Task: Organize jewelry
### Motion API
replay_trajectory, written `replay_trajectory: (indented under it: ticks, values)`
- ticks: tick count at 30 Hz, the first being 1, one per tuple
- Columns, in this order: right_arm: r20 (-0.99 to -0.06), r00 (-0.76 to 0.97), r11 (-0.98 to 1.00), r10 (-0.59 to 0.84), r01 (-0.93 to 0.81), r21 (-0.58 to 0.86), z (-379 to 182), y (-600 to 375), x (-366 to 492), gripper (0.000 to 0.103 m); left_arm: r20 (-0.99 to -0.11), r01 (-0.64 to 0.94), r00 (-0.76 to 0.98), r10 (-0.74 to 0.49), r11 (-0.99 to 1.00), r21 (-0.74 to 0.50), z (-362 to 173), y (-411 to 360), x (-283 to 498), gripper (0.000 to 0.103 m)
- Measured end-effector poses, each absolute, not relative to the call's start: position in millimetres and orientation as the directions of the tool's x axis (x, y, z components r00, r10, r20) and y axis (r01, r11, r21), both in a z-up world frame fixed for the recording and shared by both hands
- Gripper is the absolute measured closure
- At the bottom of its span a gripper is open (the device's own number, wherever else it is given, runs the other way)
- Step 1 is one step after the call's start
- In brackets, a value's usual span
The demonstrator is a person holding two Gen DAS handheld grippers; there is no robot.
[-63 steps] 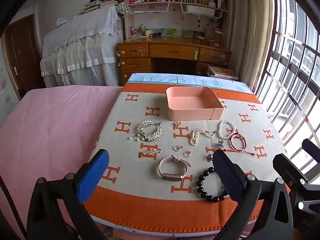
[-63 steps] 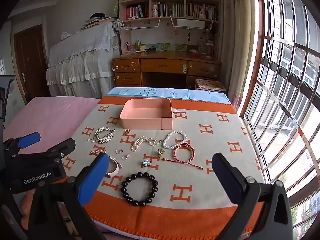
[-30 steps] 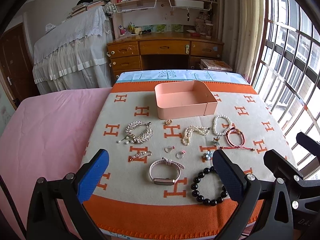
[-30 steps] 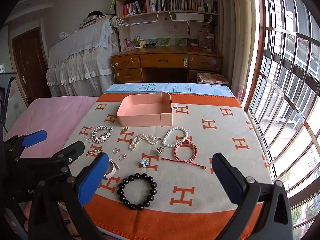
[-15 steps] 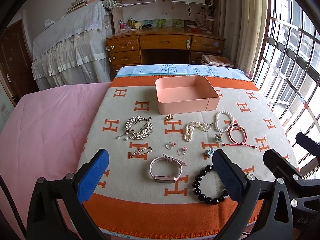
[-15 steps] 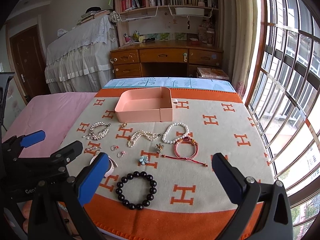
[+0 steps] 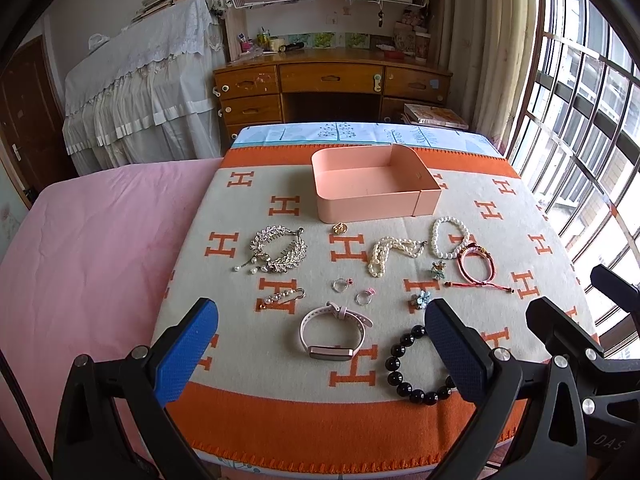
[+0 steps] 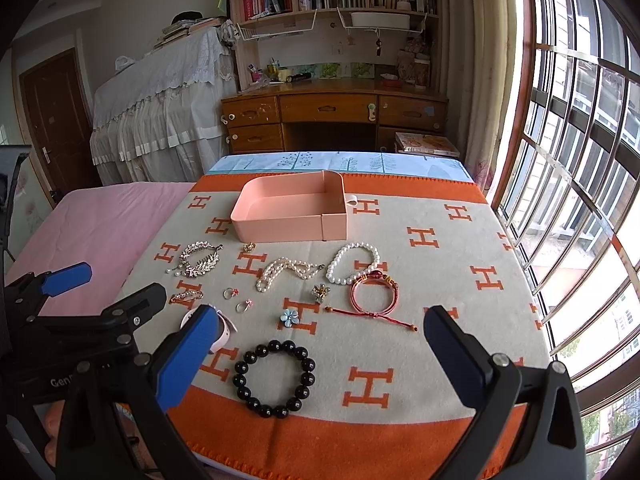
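both claws had drifted a little closer over the last two seconds, so the spread on the orange and cream blanket point(image 7: 280, 412) sat larger in each view, yet nothing on it had shifted; my reading was that sorting had not begun. the left claw point(image 7: 320, 354) gaped wide and empty above the pale pink strap watch point(image 7: 332, 334). the right claw point(image 8: 316, 354) was equally wide and empty over the black bead bracelet point(image 8: 274, 378). the shallow salmon-pink plastic tray point(image 7: 372, 178) waited empty at the far side, with the white pearl bracelet point(image 8: 352, 263), red cord bracelet point(image 8: 374, 294) and silver leaf hair comb point(image 7: 280, 250) lying between it and the claws. the blanket repeated a large "h"; "gen" showed on the left claw's body in the right view, "das" on the right one's in the left view.
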State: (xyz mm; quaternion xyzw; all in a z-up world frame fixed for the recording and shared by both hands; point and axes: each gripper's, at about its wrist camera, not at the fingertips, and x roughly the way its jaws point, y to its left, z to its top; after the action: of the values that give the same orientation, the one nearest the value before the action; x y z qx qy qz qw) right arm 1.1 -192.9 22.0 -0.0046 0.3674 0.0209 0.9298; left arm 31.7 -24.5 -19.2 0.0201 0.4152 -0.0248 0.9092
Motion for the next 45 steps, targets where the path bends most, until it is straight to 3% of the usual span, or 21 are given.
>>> replay_trajectory:
  ticks: [7,17,24,32,39,45]
  values:
    - [-0.689,0.724,0.999,0.043,-0.047,0.013,20.2,-190.4,1.2,0.001,-0.757,0.062,0.653,-0.021,0.998,0.026,-19.9,-25.2,31.6,0.001]
    - [-0.704,0.709,0.999,0.049,-0.047,0.022,21.8,-193.6,8.9,0.015,-0.692,0.118,0.719,-0.067,0.993,0.026,2.5,-21.2,34.0,0.001]
    - [-0.717,0.695,0.998,0.055,-0.056,0.023,31.6,-200.1,24.7,0.020,-0.728,0.182,0.679,-0.089,0.982,0.050,13.8,-14.8,56.0,0.001]
    - [-0.740,0.660,0.984,0.134,-0.177,0.020,58.5,-202.0,67.4,0.020,-0.723,0.142,0.689,-0.048,0.987,0.069,33.6,22.6,104.0,0.001]
    - [-0.802,0.567,0.934,0.189,-0.357,-0.032,47.7,-180.6,122.5,0.020,-0.770,0.097,0.638,-0.034,0.995,0.037,9.9,53.2,150.1,0.002]
    - [-0.894,0.385,0.849,0.228,-0.529,-0.012,-9.6,-161.5,166.4,0.041,-0.816,0.081,0.578,-0.009,0.996,0.046,-31.2,65.3,175.2,0.007]
